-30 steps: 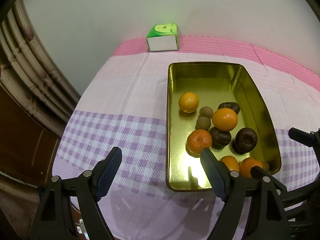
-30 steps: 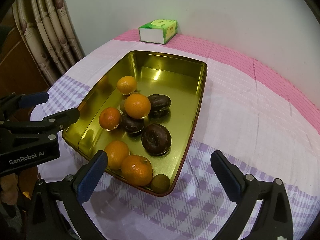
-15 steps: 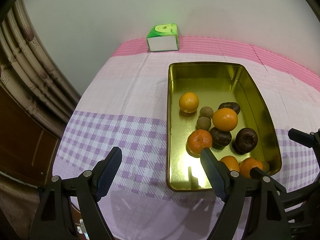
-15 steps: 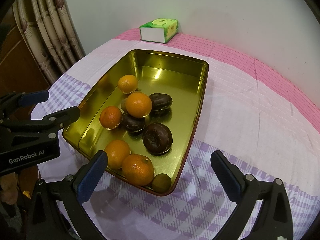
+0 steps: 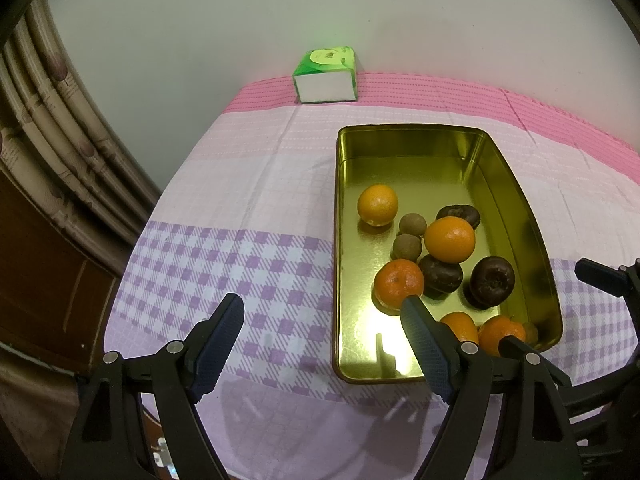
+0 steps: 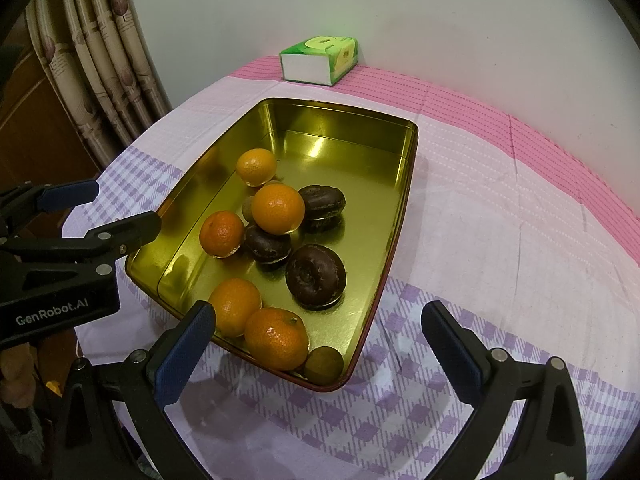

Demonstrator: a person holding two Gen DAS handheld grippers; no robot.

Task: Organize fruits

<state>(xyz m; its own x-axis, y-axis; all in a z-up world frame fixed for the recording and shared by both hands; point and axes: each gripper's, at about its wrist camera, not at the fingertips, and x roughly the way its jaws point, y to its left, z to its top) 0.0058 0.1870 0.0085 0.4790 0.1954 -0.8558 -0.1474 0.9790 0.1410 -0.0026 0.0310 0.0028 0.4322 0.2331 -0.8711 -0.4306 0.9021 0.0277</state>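
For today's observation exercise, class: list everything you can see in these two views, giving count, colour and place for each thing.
Tray: one, gold, on the tablecloth.
Oranges: five, orange, in the tray.
Dark fruits: three, dark brown, in the tray.
Small round fruits: three, brownish green, in the tray.
Box: one, green and white, by the wall.
Tablecloth: one, pink, white and purple check.
Curtain: beige, left.
Left gripper: open, empty.
Right gripper: open, empty.

One legible marking found: "GenRobot.AI", in pale letters on the black body of the left gripper (image 6: pixel 70 208), seen at the left edge of the right wrist view. The green box (image 6: pixel 320 59) by the wall carries printed panels on its top and side; their lettering is too small to read.
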